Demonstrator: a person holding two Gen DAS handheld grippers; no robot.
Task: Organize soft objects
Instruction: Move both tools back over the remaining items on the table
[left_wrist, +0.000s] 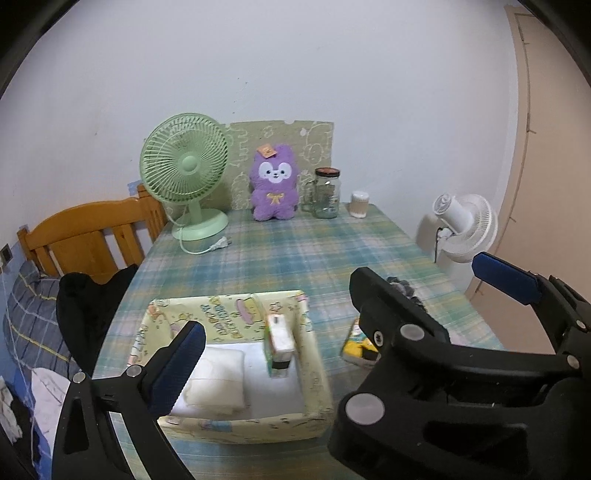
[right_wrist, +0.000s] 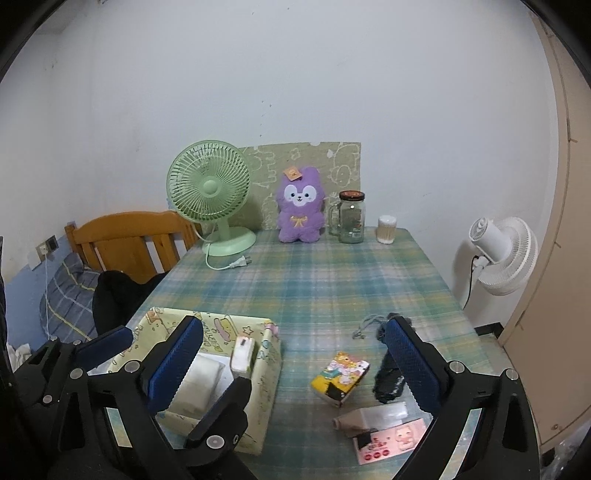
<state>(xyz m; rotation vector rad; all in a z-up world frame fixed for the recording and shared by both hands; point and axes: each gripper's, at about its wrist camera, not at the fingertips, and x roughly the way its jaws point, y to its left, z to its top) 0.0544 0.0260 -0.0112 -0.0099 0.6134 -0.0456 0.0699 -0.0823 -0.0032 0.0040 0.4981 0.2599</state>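
Grippers come first in both views, each spread wide with nothing between its blue pads. The right gripper (right_wrist: 295, 373) hangs over the near edge of the table, above the loose items. The left gripper (left_wrist: 328, 310) sits above and slightly in front of the printed yellow fabric box (left_wrist: 314, 347); in the right wrist view its black frame shows at the lower left, just beside that box.

Inside the box, a white folded cloth (left_wrist: 218, 380) lies flat on the left and a small white tissue pack (left_wrist: 280, 343) stands against the right wall, so part of the sorting looks done.

Loose on the plaid tablecloth (right_wrist: 332, 280), to the right of the box, lie a yellow cartoon tissue pack (right_wrist: 341, 376), a crumpled black item (right_wrist: 388, 380), a beige-and-clear packet (right_wrist: 369, 415) and a pink printed packet (right_wrist: 391, 441) at the very near edge. A thin grey cord (right_wrist: 365, 325) lies a little beyond them. I judge these near items to be what is left; the yellow pack is nearest the box and lies between the right gripper's fingers in the view, a likely next pick.

At the far edge, against the wall, stand a green desk fan (right_wrist: 210, 199), a purple plush toy (right_wrist: 300, 206), a glass jar mug (right_wrist: 351, 218) and a cotton swab tub (right_wrist: 387, 229). The plush is soft too, though whether it belongs in the box I cannot tell.
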